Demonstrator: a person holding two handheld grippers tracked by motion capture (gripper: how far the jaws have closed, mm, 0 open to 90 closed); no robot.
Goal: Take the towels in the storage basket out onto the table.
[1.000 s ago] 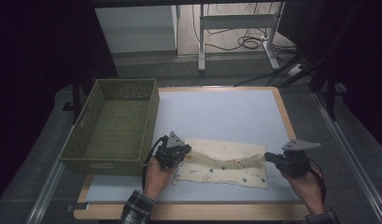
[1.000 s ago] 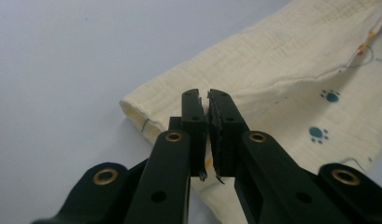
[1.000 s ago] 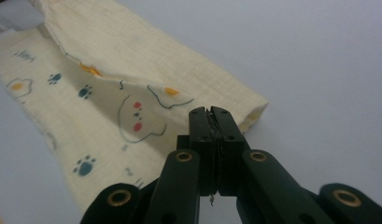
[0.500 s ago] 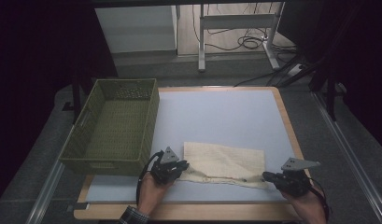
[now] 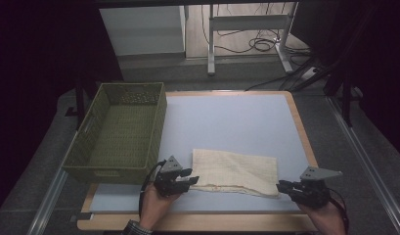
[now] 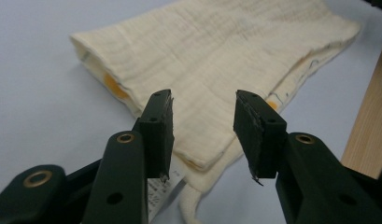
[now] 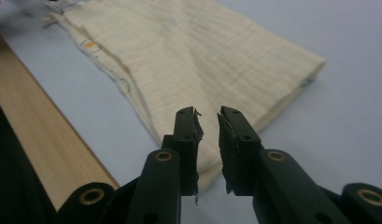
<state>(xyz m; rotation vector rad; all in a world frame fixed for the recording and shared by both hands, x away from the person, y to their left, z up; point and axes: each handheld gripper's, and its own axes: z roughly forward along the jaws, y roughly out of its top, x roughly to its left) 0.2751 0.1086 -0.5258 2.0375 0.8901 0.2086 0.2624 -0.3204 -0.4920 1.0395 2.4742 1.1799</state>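
A cream cloth (image 5: 235,171), folded into a flat rectangle, lies on the near part of the pale blue mat (image 5: 227,117). My left gripper (image 5: 190,178) is at the cloth's left near corner. In the left gripper view its jaws (image 6: 203,126) stand well apart over that corner (image 6: 202,154) and do not press it. My right gripper (image 5: 280,186) is at the cloth's right near corner. There its jaws (image 7: 208,135) show a narrow gap, with the cloth (image 7: 188,70) lying loose beneath. Both pairs of jaws have just been opening.
An empty green woven basket (image 5: 120,132) stands on the table's left side, close to my left hand. The table's wooden rim (image 5: 305,142) runs along the right and near edges. Desk legs (image 5: 211,44) and cables (image 5: 258,45) lie on the floor beyond.
Both hands drew back toward the near edge. The cloth went from a long printed strip to a plain folded rectangle. Both grippers have let go of its corners.
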